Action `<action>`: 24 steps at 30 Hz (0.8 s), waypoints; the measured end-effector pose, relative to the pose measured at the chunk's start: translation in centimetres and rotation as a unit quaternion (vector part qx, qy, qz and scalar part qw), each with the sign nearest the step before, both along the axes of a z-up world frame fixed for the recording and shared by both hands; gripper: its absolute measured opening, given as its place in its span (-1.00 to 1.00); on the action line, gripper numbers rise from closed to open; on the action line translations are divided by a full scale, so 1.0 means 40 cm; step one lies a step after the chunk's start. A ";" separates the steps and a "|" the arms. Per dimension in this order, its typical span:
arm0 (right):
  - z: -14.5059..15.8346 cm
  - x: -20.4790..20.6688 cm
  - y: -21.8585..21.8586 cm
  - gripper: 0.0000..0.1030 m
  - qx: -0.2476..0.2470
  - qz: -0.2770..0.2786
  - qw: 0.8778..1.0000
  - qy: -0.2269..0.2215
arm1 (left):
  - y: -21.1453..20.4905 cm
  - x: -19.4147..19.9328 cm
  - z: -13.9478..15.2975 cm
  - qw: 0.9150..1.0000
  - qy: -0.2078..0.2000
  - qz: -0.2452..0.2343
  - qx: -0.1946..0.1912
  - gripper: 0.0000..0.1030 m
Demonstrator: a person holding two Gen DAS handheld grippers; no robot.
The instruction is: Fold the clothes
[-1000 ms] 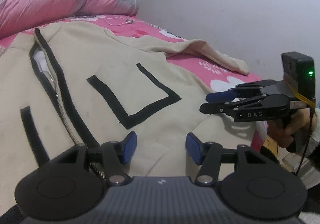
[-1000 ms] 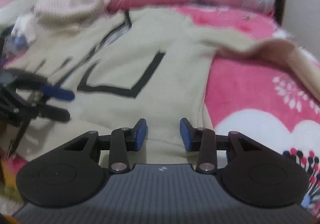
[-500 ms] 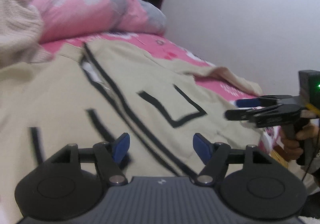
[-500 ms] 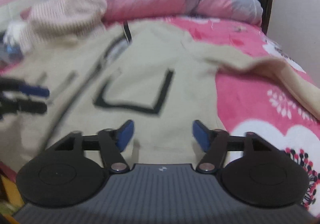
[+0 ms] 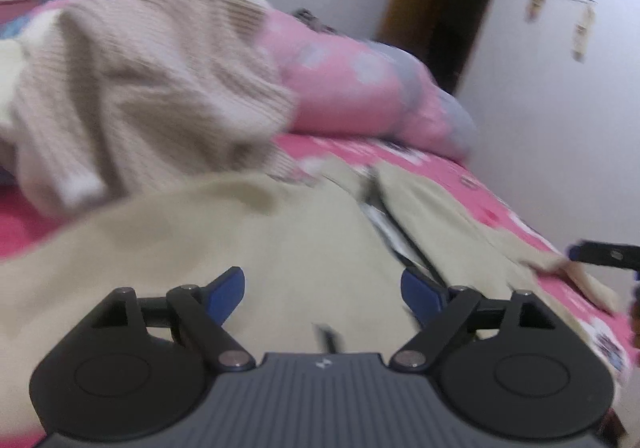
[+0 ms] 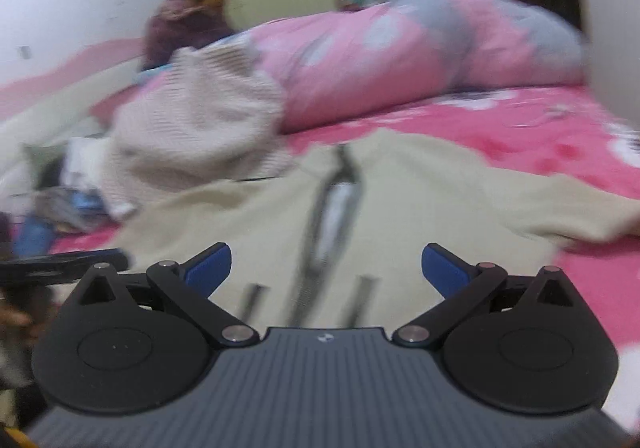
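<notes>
A cream zip-up jacket with black trim (image 5: pixel 248 240) lies spread flat on the pink bed; it also shows in the right wrist view (image 6: pixel 420 208), zipper running up the middle. My left gripper (image 5: pixel 322 294) is open and empty just above the jacket's left half. My right gripper (image 6: pixel 326 268) is open and empty above the jacket's lower middle. The right gripper's fingers (image 5: pixel 604 254) show at the right edge of the left wrist view. The left gripper's fingers (image 6: pixel 64 268) show at the left edge of the right wrist view. Both views are blurred.
A beige knitted sweater (image 5: pixel 132 88) lies heaped at the jacket's upper left, also in the right wrist view (image 6: pixel 192 120). A pink and grey duvet (image 6: pixel 420 48) lies along the bed's far side. A person (image 6: pixel 192 12) sits at the back left. A white wall (image 5: pixel 560 108) borders the bed.
Both grippers have opened wider and tilted up and forward over the jacket. The left view has swung leftward, so the sweater now fills its upper left and the pocket outline is gone.
</notes>
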State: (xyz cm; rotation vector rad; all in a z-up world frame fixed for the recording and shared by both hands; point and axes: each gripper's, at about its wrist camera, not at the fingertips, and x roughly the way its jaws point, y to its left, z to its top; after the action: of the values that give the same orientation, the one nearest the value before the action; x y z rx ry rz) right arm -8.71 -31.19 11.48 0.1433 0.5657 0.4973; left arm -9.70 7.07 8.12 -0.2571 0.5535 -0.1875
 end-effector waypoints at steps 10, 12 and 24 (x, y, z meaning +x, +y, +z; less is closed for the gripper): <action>-0.019 0.401 0.350 0.96 -0.211 0.058 0.974 -0.049 | 0.072 0.252 -0.089 0.995 0.035 0.056 0.075 -0.16; -0.060 0.459 0.431 0.53 -0.232 0.091 0.965 -0.076 | 0.068 0.271 -0.110 0.993 0.033 0.064 0.093 -0.24; -0.219 0.591 0.464 -0.06 -0.230 0.154 0.961 -0.012 | 0.140 0.291 -0.151 0.993 0.022 0.103 0.043 -0.86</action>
State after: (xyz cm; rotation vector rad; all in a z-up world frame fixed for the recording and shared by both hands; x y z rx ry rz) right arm 14.93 -12.64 2.73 -0.4002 0.6695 0.6546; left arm 1.93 12.68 2.08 -0.2333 0.5740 0.0427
